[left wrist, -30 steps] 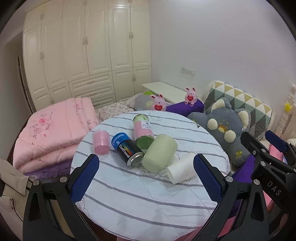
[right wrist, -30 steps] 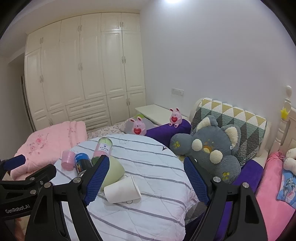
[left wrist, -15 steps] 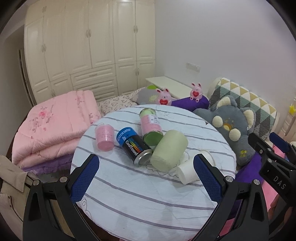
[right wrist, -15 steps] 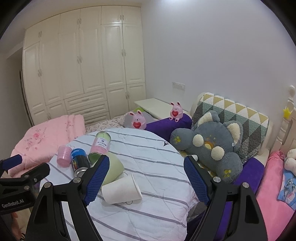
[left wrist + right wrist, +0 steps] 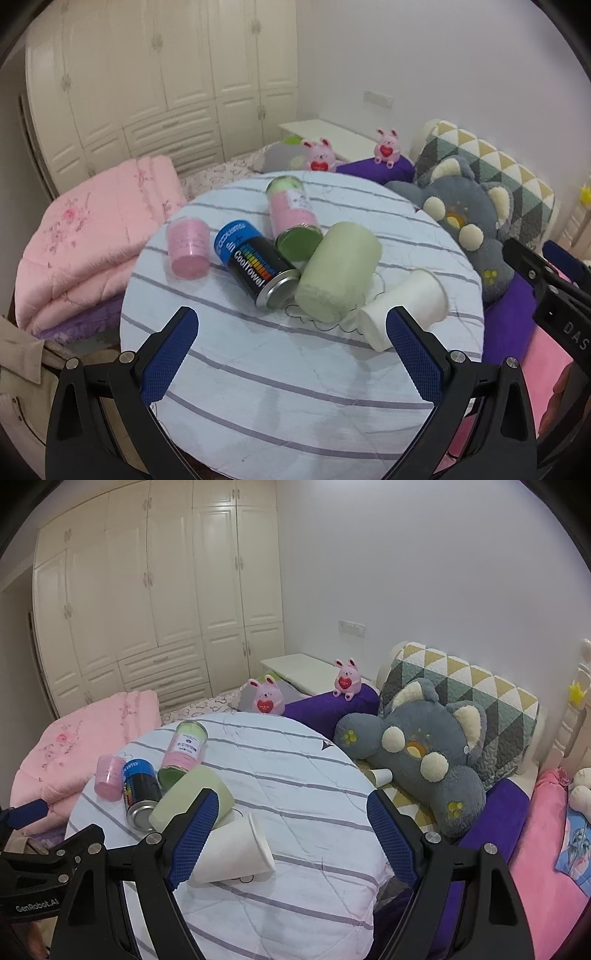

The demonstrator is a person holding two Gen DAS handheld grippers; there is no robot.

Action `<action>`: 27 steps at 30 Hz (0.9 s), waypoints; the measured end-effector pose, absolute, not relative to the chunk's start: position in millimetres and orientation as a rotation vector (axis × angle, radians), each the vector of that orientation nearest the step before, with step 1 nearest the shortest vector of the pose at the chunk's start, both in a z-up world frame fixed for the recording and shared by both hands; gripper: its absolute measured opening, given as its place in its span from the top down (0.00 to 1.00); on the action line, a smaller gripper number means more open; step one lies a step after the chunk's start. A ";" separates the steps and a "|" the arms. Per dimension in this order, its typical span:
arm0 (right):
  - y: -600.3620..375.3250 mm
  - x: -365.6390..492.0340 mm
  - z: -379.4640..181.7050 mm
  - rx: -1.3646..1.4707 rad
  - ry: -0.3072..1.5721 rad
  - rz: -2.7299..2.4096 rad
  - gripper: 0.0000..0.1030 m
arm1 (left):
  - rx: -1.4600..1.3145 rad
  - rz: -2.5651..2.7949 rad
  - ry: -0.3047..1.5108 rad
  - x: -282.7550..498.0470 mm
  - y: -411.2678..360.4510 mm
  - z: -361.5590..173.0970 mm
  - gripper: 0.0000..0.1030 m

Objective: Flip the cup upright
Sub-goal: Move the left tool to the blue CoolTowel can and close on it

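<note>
Both hand-held grippers, left (image 5: pixel 291 354) and right (image 5: pixel 291 834), hang wide open, nothing in them. White paper cup (image 5: pixel 232 853) lies on its side on the striped tabletop (image 5: pixel 295 775), just past the right one's left finger (image 5: pixel 192 838), green cup (image 5: pixel 192 797) behind it.

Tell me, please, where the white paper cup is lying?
The white paper cup lies on its side on the striped round table, just right of the pale green cup, near the table's front edge.
</note>
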State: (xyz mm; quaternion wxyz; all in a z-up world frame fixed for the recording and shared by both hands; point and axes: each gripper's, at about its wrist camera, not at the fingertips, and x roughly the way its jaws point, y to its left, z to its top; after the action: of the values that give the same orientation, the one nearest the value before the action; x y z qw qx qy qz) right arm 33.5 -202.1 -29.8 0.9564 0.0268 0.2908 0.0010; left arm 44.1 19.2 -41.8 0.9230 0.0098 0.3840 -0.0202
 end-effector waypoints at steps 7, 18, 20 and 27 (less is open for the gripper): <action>-193.3 49.0 -43.7 0.048 0.634 0.037 0.19 | -0.092 0.020 0.866 71.1 42.1 -60.3 0.00; -175.1 91.6 -59.2 0.022 0.675 0.094 0.19 | -0.207 0.097 1.003 138.6 50.7 -93.4 0.00; -174.4 98.7 -62.1 0.027 0.678 0.101 0.19 | -0.223 0.120 1.025 151.6 52.8 -100.5 0.00; -166.5 122.7 -74.7 0.017 0.695 0.139 0.19 | -0.261 0.156 1.109 185.2 56.1 -126.2 0.00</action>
State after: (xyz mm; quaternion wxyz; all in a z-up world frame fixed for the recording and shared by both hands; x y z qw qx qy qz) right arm 122.7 -166.5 -74.7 0.9379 0.0084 0.3401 0.0680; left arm 185.2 56.1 -126.2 0.8393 -0.1233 0.5243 0.0738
